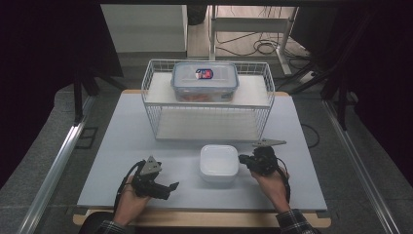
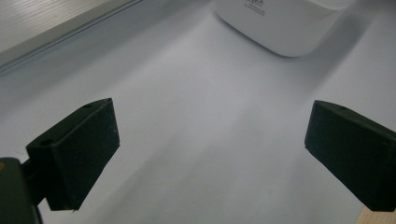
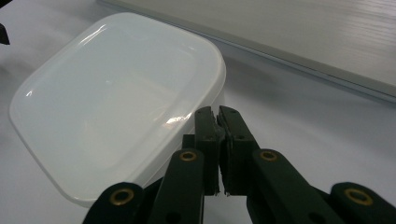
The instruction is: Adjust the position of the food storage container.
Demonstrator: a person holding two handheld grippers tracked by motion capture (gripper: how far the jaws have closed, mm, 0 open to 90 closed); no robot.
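While the left gripper [image 1: 171, 186] rests low on the white table [image 1: 122, 141] in the person's hand, its jaws stand spread wide with nothing between them — the left gripper view looks past both black pads [image 2: 88, 140] onto bare tabletop, with a corner of the white tub [image 2: 280, 23] at the top edge. So that side is idle, well apart from the work.

Moving to the middle, the white tub [image 1: 219, 163] sits on the table just in front of the wire rack [image 1: 207, 100], lid on, upright, square to the near edge. Nothing grips it. Up on the rack's top shelf a clear lidded box [image 1: 205, 80] with reddish contents is already in place; the lower shelf looks bare.

Over to the right, the right gripper [image 1: 242, 159] is just beside the tub's right edge, its jaws pressed together and pinching nothing. From the right gripper view the closed tips [image 3: 218, 116] sit right at the tub's rim [image 3: 205, 70], though whether they touch it I cannot tell.

My read — this is early going for the tub: it is on the table, not lifted, not shelved. If it belongs in the rack, the whole carry is yet to come, and those shut jaws suggest a nudge rather than a grasp.
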